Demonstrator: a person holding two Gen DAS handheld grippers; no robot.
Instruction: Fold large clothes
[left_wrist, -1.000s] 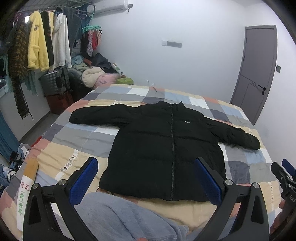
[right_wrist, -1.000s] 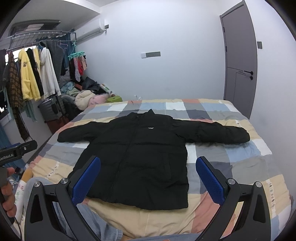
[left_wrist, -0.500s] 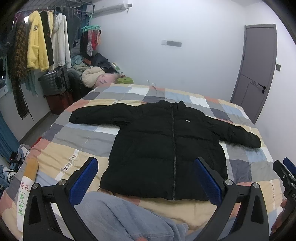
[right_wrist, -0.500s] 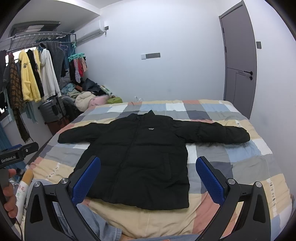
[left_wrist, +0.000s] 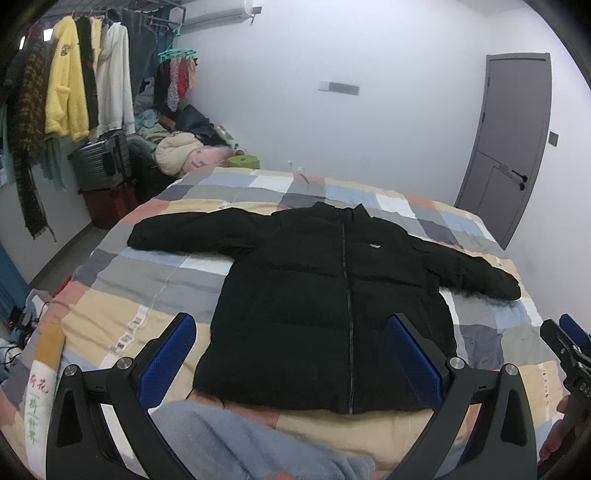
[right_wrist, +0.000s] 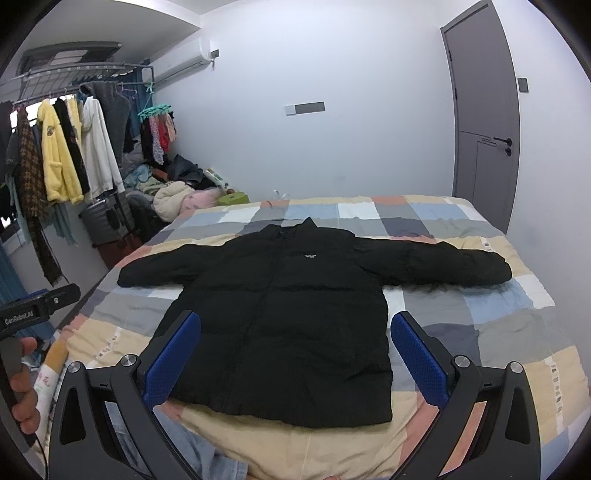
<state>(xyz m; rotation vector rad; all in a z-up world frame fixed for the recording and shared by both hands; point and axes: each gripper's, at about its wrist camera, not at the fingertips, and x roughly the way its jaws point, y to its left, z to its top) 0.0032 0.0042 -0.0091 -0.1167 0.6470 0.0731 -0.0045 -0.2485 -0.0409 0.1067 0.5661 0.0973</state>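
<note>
Two grippers sit nearest me, both spread wide with nothing between their blue pads: my left gripper (left_wrist: 291, 354) and my right gripper (right_wrist: 295, 354), each held short of the near edge of the bed (left_wrist: 110, 295). Just beyond them the black puffer jacket (left_wrist: 332, 295) lies flat on the patchwork quilt (right_wrist: 498, 325), front up and zipped, hem toward me, sleeves stretched out sideways. Farther back, clothes hang on a rack (left_wrist: 74, 92) by the wall.
</note>
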